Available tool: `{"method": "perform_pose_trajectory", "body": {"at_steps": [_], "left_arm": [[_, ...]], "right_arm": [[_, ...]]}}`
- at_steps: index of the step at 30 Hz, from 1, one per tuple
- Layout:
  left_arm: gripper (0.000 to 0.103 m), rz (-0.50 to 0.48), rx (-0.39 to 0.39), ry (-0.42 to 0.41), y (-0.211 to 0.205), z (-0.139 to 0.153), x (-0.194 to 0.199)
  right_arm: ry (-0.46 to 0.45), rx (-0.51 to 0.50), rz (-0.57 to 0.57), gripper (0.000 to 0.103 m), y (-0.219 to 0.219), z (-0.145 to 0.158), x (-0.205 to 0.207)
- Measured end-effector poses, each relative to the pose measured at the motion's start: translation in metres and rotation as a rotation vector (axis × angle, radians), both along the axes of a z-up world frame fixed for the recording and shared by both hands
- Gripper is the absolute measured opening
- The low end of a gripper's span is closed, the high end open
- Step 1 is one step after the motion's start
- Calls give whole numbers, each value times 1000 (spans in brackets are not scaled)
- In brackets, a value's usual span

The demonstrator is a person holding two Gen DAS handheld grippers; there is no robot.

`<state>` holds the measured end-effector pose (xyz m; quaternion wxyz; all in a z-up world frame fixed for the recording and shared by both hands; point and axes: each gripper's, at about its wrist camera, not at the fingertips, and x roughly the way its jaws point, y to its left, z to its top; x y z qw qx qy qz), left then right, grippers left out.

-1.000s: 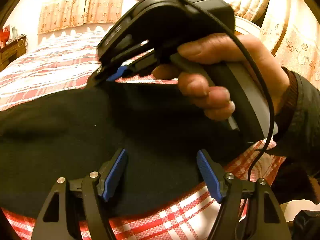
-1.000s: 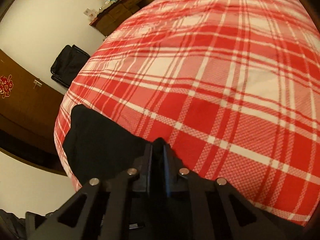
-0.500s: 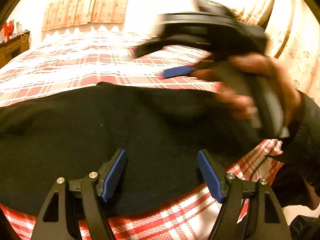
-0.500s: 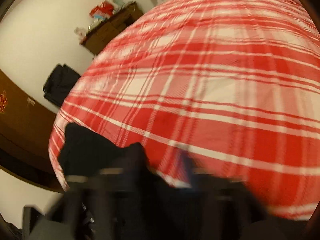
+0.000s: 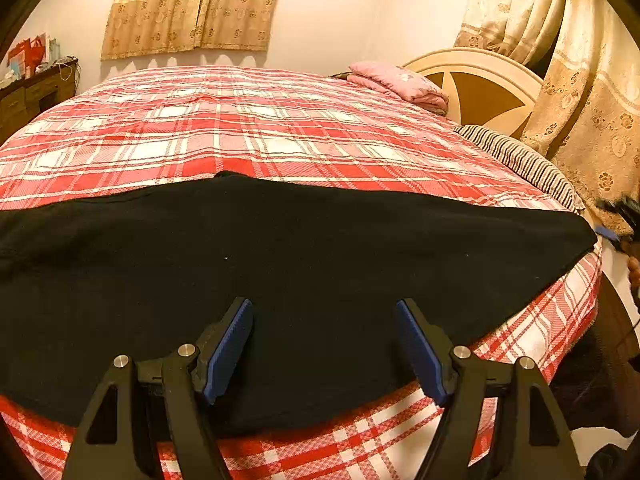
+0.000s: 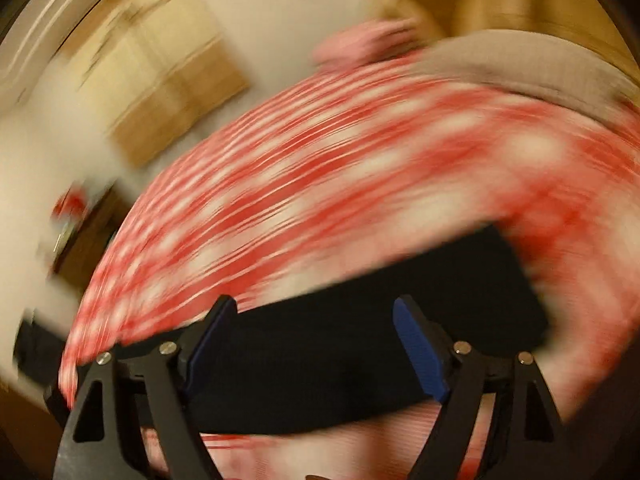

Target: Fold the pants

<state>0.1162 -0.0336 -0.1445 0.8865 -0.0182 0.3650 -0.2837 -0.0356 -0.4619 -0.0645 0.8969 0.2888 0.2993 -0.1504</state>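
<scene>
The black pants [image 5: 304, 272] lie flat on the bed [image 5: 248, 132], spread along its near edge from the left side almost to the near right corner, on the red-and-white checked cover.

My left hand-held gripper [image 5: 324, 344] hangs over the middle of the pants near that edge, its blue pads [image 5: 228, 348] spread wide with nothing pinched between them; whether they touch the cloth I cannot tell.

My right hand-held gripper [image 6: 316, 344] is also spread wide. Its jaws have just been opening and hold nothing. Its view is badly blurred, but the dark pants [image 6: 360, 340] show below it on the checked cover. In the left view it is only a dark shape [image 5: 618, 220] past the near right corner of the bed.

A pink folded cloth [image 5: 400, 84] sits at the far right, by the headboard [image 5: 476, 92].
</scene>
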Motion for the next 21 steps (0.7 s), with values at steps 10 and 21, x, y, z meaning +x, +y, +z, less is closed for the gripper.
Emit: {"method": "perform_pose_trajectory", "body": {"at_steps": [10, 21], "left_arm": [[75, 49, 52, -14, 3, 6, 4], [75, 81, 71, -9, 10, 0, 8]], "right_arm": [[-20, 124, -178, 72, -64, -22, -62], [-49, 133, -113, 62, -66, -36, -49]]}}
